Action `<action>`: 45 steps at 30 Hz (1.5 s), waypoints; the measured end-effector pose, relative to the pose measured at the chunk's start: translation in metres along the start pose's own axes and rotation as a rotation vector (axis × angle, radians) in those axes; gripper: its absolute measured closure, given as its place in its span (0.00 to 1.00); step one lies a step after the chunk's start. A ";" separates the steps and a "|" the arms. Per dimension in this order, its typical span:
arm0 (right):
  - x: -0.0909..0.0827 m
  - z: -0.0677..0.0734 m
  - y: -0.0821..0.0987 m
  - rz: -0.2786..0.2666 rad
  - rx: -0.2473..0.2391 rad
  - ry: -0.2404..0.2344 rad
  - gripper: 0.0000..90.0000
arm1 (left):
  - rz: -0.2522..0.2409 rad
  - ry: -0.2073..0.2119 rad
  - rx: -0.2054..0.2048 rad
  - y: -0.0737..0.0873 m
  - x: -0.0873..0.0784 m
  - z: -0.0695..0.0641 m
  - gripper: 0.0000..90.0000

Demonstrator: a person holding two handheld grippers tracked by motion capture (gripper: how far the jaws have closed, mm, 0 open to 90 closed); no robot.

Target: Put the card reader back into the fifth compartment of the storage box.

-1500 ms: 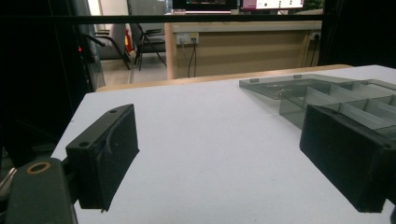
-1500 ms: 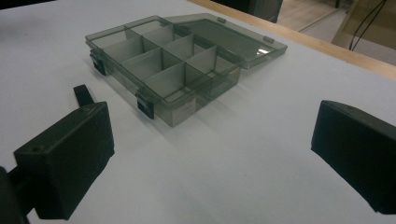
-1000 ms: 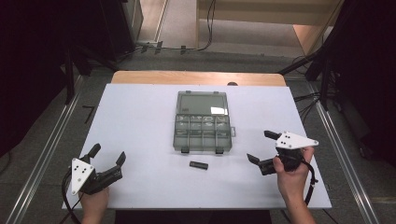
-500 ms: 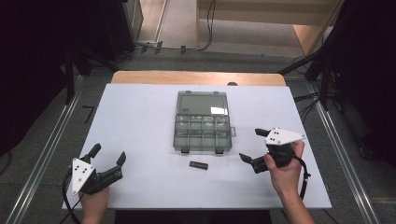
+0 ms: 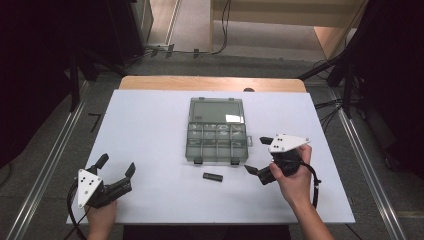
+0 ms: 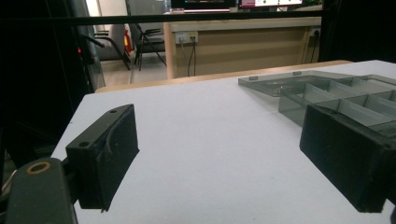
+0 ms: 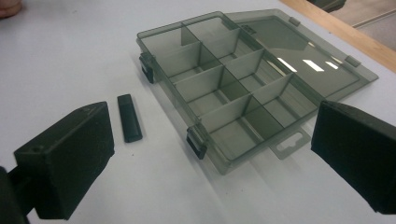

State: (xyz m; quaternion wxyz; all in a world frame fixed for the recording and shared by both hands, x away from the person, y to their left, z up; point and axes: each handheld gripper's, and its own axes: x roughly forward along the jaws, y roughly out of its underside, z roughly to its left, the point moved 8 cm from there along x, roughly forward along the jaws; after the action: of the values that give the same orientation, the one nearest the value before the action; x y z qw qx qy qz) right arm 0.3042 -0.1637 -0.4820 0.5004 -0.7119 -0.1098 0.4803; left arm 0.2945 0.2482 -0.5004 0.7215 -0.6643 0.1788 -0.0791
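Right gripper: jaws spread wide, nothing held, hovering just off the 4 o'clock corner of the open compartment box. Small black stick lies flat on the white table, at about 9 o'clock from this gripper, near it, not touching; just below the box's front latches. In the right gripper view the black stick sits beside the left jaw. Left gripper: jaws also spread, empty, at the table's 7 o'clock corner, well apart from box and stick.
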 end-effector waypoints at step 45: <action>0.055 0.036 -0.022 0.174 -0.111 -0.194 0.13 | 0.000 0.005 0.003 0.000 0.000 0.000 0.13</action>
State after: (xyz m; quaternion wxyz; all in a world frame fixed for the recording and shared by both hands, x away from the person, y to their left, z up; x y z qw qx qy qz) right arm 0.3108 -0.0962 -0.4963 0.4038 -0.6955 -0.1220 0.5817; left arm 0.2945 0.2477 -0.5004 0.7220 -0.6630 0.1803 -0.0811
